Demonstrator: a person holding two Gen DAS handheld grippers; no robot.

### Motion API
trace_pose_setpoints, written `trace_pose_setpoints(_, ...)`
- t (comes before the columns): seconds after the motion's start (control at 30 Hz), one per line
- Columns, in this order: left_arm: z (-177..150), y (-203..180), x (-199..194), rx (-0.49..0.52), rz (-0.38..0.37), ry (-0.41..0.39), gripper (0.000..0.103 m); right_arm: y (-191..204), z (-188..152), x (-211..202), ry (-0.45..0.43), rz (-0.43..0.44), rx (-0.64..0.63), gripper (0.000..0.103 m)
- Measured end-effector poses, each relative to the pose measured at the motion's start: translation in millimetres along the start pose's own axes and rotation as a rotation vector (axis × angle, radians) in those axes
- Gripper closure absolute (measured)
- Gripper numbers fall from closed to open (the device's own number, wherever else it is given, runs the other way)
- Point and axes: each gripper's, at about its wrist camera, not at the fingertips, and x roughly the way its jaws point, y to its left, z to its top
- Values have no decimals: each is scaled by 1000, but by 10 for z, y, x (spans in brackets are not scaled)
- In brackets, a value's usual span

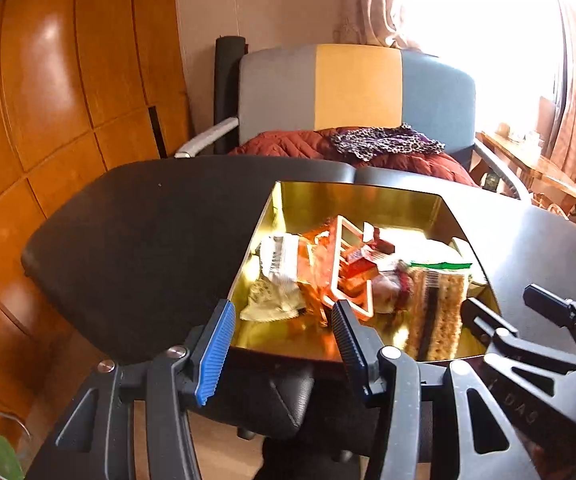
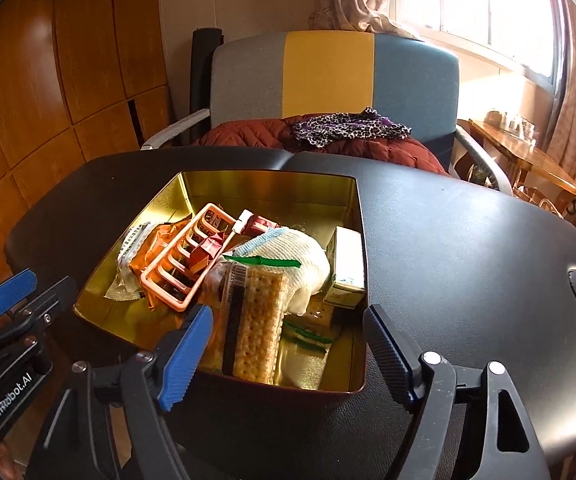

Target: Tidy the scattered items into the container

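A gold-lined tin box point(image 2: 271, 184) stands on a black table point(image 2: 448, 232) and also shows in the left wrist view point(image 1: 352, 194). It holds several items: a pink plastic rack point(image 2: 183, 256), a cracker pack point(image 2: 255, 320), a white mesh cloth point(image 2: 304, 256), a small carton point(image 2: 346, 268) and snack wrappers point(image 2: 143, 248). My left gripper point(image 1: 283, 344) is open and empty just short of the box's near edge. My right gripper point(image 2: 288, 344) is open and empty over the box's near edge.
An armchair point(image 2: 328, 76) with a red quilt point(image 2: 255, 136) and a leopard-print cloth point(image 2: 348, 128) stands behind the table. Wooden panelling point(image 2: 47, 80) is on the left. A low wooden table point(image 2: 520, 156) is by the window on the right.
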Motion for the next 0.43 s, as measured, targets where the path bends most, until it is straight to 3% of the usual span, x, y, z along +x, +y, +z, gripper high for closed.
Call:
trace_pose_setpoints(0.17,-14,-44,-27,-9,-1,-16,53,-12,-17,-39,-7,-7,-2,23)
trace_pose_setpoints(0.3,-12,-63,-54,0,-1,-37,62,-6,-23,-48,-11,-17,-10,22)
trace_pose_setpoints(0.43,-2,-62,-57,-1,-6,-34,62,7,-17,-46,-11,-27,-18,22)
